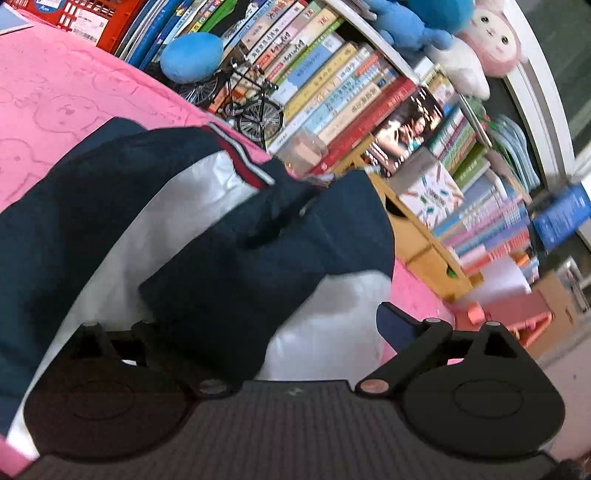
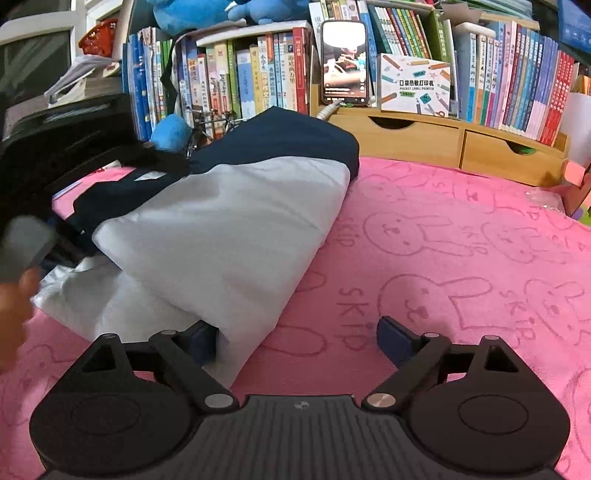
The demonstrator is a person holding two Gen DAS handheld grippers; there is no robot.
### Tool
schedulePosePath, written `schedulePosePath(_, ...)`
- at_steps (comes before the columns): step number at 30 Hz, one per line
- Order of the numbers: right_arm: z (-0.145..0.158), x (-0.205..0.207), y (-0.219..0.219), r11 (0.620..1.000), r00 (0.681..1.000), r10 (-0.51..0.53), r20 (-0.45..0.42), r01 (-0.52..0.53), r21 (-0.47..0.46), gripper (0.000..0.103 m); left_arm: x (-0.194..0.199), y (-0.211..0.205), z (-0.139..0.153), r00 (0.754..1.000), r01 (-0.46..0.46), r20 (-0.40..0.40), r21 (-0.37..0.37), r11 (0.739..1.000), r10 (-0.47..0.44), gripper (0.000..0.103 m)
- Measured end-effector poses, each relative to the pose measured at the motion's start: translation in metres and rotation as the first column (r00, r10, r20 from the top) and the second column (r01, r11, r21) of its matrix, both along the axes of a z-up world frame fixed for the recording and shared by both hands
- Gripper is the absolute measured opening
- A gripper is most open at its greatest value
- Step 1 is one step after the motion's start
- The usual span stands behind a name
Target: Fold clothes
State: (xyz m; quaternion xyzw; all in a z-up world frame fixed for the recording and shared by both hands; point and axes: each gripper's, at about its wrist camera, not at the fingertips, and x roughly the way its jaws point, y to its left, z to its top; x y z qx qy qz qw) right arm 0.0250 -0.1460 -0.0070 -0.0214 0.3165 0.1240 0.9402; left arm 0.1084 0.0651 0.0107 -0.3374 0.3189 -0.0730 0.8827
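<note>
A navy and white jacket (image 1: 221, 240) with a red and white striped trim lies folded in a bundle on the pink bunny-print towel (image 1: 55, 92). My left gripper (image 1: 266, 328) hangs over its near end, fingers spread wide, nothing pinched. In the right wrist view the jacket (image 2: 184, 229) fills the left half of the towel (image 2: 443, 240). My right gripper (image 2: 299, 339) stands open at the jacket's near white corner. Its left pad (image 2: 203, 341) is beside the fold and its right pad is over bare towel. The left gripper's black body (image 2: 55, 147) and a hand (image 2: 11, 295) show at the left edge.
A wooden drawer organiser (image 2: 424, 136) and rows of books (image 2: 240, 74) stand along the far edge. A phone (image 2: 345, 62) leans upright on the organiser. A model bicycle (image 1: 255, 107), blue plush toys (image 1: 192, 55) and a red basket (image 1: 92, 18) sit behind the jacket.
</note>
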Motion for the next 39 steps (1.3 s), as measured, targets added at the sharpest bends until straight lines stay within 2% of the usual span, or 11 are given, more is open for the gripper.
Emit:
schedulePosePath(2, 0.000, 0.000, 0.000, 1.000, 1.000, -0.003, -0.003, 0.003, 0.002, 0.093, 0.002, -0.002, 0.003, 1.000, -0.013, 0.015, 0.027, 1.000, 0.013, 0.045)
schedulePosePath(5, 0.000, 0.001, -0.001, 1.000, 1.000, -0.007, -0.007, 0.007, 0.006, 0.094, -0.003, 0.002, 0.009, 0.999, -0.013, 0.053, 0.042, 0.999, 0.011, 0.026)
schedulePosePath(11, -0.003, 0.002, -0.001, 1.000, 1.000, -0.007, -0.012, 0.007, 0.011, 0.098, -0.032, 0.006, 0.050, 0.976, 0.004, 0.217, 0.090, 0.996, -0.023, 0.017)
schedulePosePath(16, -0.006, 0.003, -0.001, 1.000, 1.000, -0.008, -0.024, 0.008, 0.014, 0.102, -0.061, 0.001, 0.072, 0.947, 0.020, 0.306, 0.252, 0.968, -0.099, 0.017)
schedulePosePath(21, -0.008, 0.003, 0.000, 1.000, 1.000, -0.012, -0.025, 0.012, 0.009, 0.102, -0.050, 0.005, 0.043, 0.984, 0.053, 0.150, 0.255, 0.965, -0.094, 0.029)
schedulePosePath(25, -0.009, 0.003, 0.001, 1.000, 1.000, -0.012, -0.026, 0.012, 0.008, 0.103, -0.034, -0.009, 0.024, 0.984, 0.132, 0.097, 0.180, 0.975, -0.151, 0.092)
schedulePosePath(28, -0.009, 0.003, 0.001, 1.000, 1.000, -0.011, -0.026, 0.011, 0.008, 0.103, -0.017, -0.022, 0.011, 0.986, 0.139, 0.073, 0.140, 0.980, -0.150, 0.100)
schedulePosePath(30, -0.010, 0.003, 0.001, 1.000, 1.000, -0.012, -0.026, 0.012, 0.007, 0.103, -0.008, -0.029, 0.001, 0.991, 0.114, 0.047, 0.151, 0.982, -0.122, 0.089)
schedulePosePath(32, -0.010, 0.003, 0.001, 1.000, 1.000, -0.013, -0.025, 0.014, 0.008, 0.103, -0.008, -0.030, 0.000, 0.995, 0.064, 0.065, 0.171, 0.983, -0.076, 0.030)
schedulePosePath(35, -0.010, 0.003, 0.001, 1.000, 1.000, -0.013, -0.025, 0.013, 0.009, 0.103, -0.022, -0.014, 0.016, 0.987, 0.026, 0.157, 0.138, 0.990, -0.048, 0.012)
schedulePosePath(39, -0.010, 0.002, 0.001, 1.000, 1.000, -0.009, -0.024, 0.009, 0.006, 0.103, -0.044, -0.008, 0.048, 0.964, 0.015, 0.259, 0.199, 0.980, -0.067, 0.010)
